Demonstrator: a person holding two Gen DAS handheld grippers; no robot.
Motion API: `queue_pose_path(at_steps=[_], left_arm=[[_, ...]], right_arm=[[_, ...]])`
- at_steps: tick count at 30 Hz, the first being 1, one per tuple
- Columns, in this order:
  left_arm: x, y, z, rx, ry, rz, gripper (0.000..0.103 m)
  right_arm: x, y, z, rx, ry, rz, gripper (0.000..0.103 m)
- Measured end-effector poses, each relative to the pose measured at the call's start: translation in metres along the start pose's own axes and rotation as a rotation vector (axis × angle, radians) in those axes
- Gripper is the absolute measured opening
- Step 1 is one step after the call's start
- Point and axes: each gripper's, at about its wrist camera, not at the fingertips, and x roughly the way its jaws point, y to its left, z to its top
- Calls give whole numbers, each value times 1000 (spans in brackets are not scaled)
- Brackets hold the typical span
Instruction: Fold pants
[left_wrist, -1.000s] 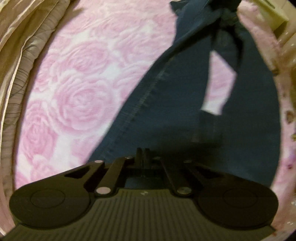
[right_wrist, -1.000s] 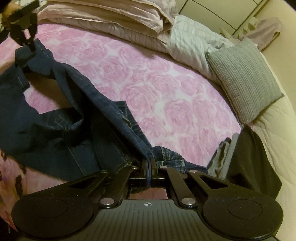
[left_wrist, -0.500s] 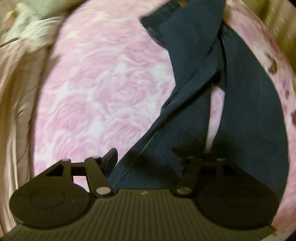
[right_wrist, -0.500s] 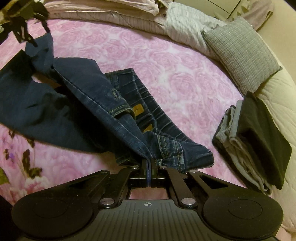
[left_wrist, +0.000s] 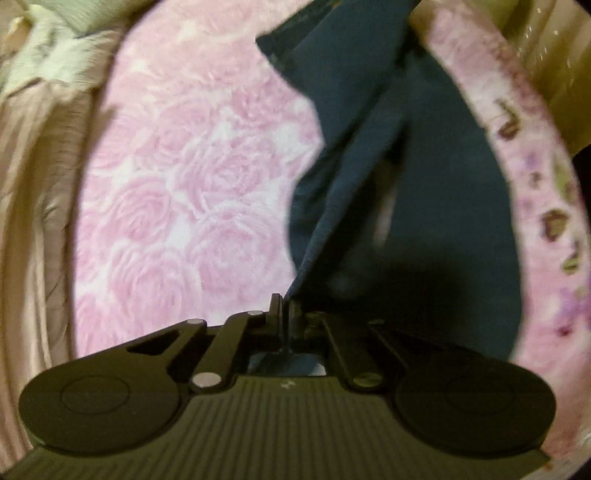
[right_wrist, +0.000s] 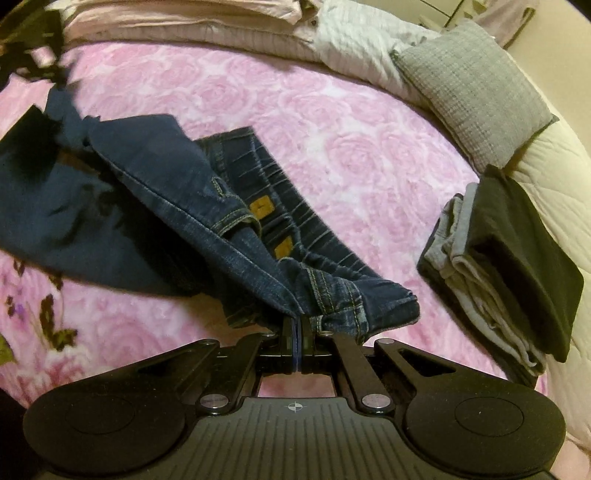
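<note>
The jeans (right_wrist: 236, 236) lie across a bed under a pink rose blanket (right_wrist: 332, 122), bunched and partly lifted. In the right wrist view the waistband end with its tan patches sits in the middle of the bed, and the dark legs trail off to the left edge, where blur and shadow swallow their ends.

The right claw (right_wrist: 296, 325) is closed on denim: a thin blue edge of cloth shows pinched between its pads, just below the stitched waistband corner. How much cloth is inside the grip is hidden by the claw itself.

The left claw (left_wrist: 285, 314) has just been closing and now stands closed on a fold of the jeans (left_wrist: 369, 177), which rises taut from its tips. That view is motion-blurred; seams and hems cannot be made out, and the lower right of the cloth is lost in dark shadow. Which part of the jeans it grips cannot be told. In the right wrist view the left claw is only a dark smear at the top left corner.

At the right of the bed, a folded stack (right_wrist: 495, 266) of dark and grey clothes lies well apart from the jeans, its near end cut off by the claw's body. A grey pillow (right_wrist: 469, 88) sits behind the stack.
</note>
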Motion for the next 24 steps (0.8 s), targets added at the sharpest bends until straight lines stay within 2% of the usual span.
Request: queue_pose_path(at_steps=[2, 5, 9, 11, 12, 15, 17, 18, 19, 22, 24], left_arm=[[-32, -33, -4, -55, 3, 8, 0], [-69, -95, -9, -156, 4, -35, 0], [-79, -165, -10, -286, -4, -144, 0], [-79, -178, -10, -331, -30, -146, 3], [-78, -177, -11, -359, -39, -134, 6], [-69, -150, -11, -415, -75, -38, 16], [-59, -125, -6, -428, -91, 35, 40], [-52, -109, -3, -424, -108, 62, 44], [-42, -93, 1, -415, -117, 80, 51], [-11, -42, 13, -434, -135, 94, 66], [16, -8, 22, -452, -124, 66, 68]], right_arm=[[-1, -7, 2, 21, -6, 11, 0], [-4, -9, 2, 11, -6, 21, 0], [-12, 1, -11, -5, 12, 31, 0], [-14, 7, -18, 4, 29, 33, 0], [-15, 10, -22, 9, 35, 33, 0], [-19, 19, -25, 12, 45, 45, 0], [-20, 25, -22, -26, 37, 34, 0], [-19, 25, -20, -24, 34, 33, 0], [-17, 24, -19, -22, 33, 31, 0], [-13, 20, -14, -40, 33, 31, 0], [-10, 14, -14, -62, 31, 42, 0]])
